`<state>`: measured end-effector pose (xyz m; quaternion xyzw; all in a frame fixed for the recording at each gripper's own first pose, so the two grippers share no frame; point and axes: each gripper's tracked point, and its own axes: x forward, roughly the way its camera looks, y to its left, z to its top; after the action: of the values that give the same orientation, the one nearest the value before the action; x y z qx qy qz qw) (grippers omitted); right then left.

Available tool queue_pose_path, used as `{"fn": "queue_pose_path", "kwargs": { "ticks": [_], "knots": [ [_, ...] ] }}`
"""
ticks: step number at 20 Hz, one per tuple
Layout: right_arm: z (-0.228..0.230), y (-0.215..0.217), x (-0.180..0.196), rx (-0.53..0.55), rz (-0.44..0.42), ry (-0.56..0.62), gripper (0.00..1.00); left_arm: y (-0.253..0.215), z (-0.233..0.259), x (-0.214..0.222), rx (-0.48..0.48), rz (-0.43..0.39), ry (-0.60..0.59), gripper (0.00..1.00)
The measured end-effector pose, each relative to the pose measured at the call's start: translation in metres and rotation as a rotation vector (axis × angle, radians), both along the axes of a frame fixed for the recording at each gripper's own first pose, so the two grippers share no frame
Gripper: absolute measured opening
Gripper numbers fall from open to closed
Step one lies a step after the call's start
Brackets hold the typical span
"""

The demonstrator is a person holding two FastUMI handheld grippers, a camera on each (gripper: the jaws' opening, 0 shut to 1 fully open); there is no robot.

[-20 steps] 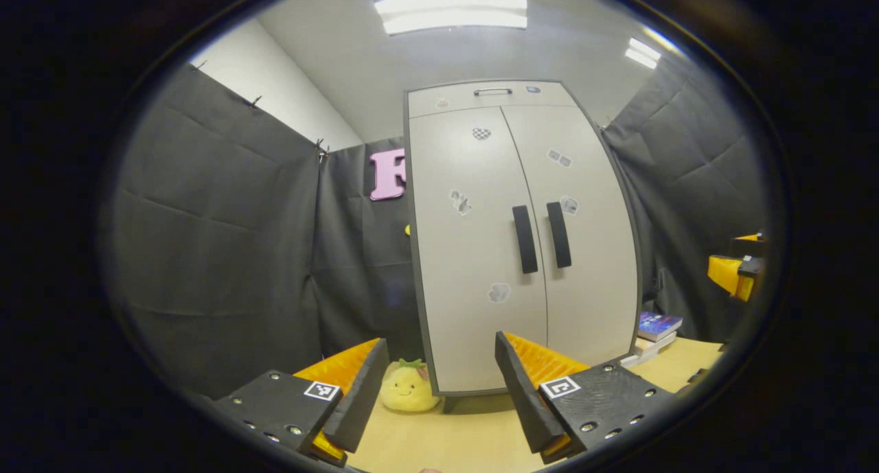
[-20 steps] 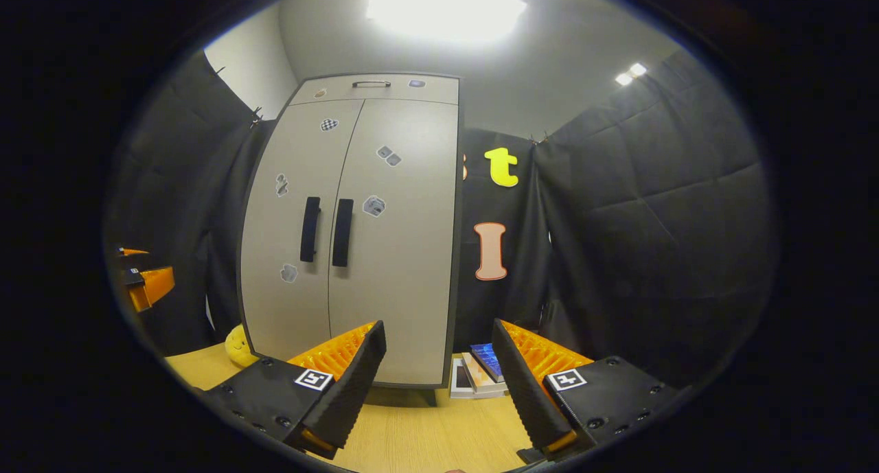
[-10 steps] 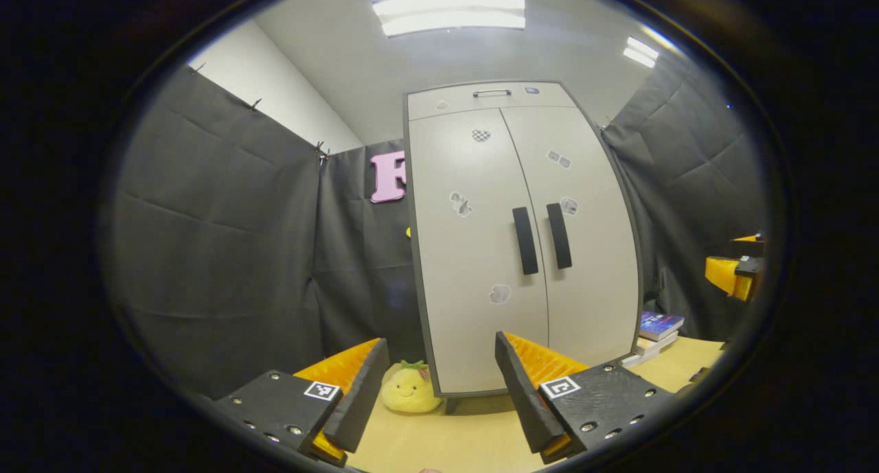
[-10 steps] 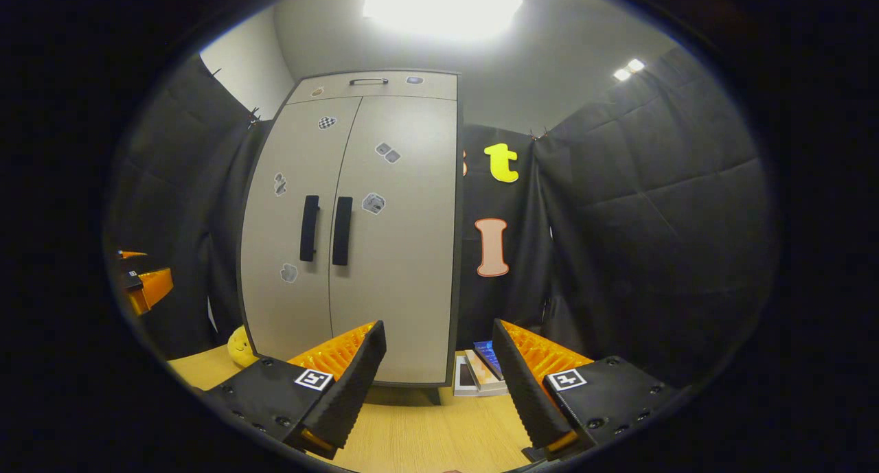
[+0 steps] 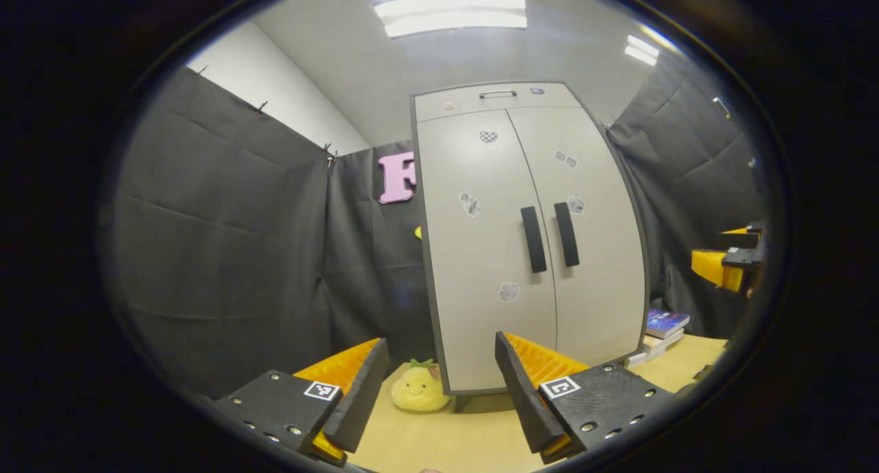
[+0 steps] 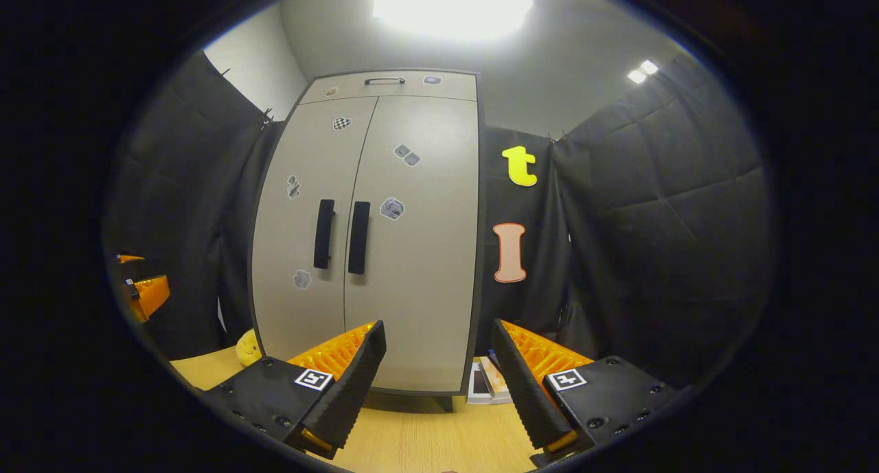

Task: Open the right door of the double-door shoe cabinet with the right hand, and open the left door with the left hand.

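Observation:
A tall pale grey shoe cabinet [image 5: 529,239] [image 6: 374,233] stands on the wooden table with both doors closed. Two black vertical handles sit side by side at the middle seam: the left door handle [image 5: 533,230] [image 6: 323,233] and the right door handle [image 5: 566,224] [image 6: 358,228]. My left gripper [image 5: 439,384] is open, low in the left gripper view and well short of the cabinet. My right gripper [image 6: 439,380] is open too, likewise some way from the doors. The right gripper [image 5: 721,263] also shows at the right edge of the left gripper view, the left gripper [image 6: 141,294] at the left edge of the right gripper view.
A yellow plush toy [image 5: 419,389] [image 6: 247,348] lies on the table by the cabinet's left foot. A small stack of books [image 5: 660,325] [image 6: 489,387] rests to the cabinet's right. A drawer with a metal handle [image 5: 498,94] tops the cabinet. Black cloth walls close in on both sides.
Both views have shifted a little: the cabinet sits slightly further right in each. In the left gripper view the right gripper has risen a little. The doors stay closed and both grippers stay open.

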<state>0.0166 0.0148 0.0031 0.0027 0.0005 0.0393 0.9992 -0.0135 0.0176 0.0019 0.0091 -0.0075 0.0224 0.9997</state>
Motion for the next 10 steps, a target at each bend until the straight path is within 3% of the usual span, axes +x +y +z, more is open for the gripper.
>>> {"fn": "queue_pose_path", "kwargs": {
  "ticks": [4,10],
  "knots": [
    [0.003,0.003,0.007,-0.004,0.023,-0.006,0.97,0.012,-0.003,-0.01,0.008,0.026,0.006,0.9],
    [0.031,0.035,0.063,-0.01,0.054,-0.007,0.98,0.029,-0.005,-0.02,0.016,0.064,0.011,0.91]
  ]
}}
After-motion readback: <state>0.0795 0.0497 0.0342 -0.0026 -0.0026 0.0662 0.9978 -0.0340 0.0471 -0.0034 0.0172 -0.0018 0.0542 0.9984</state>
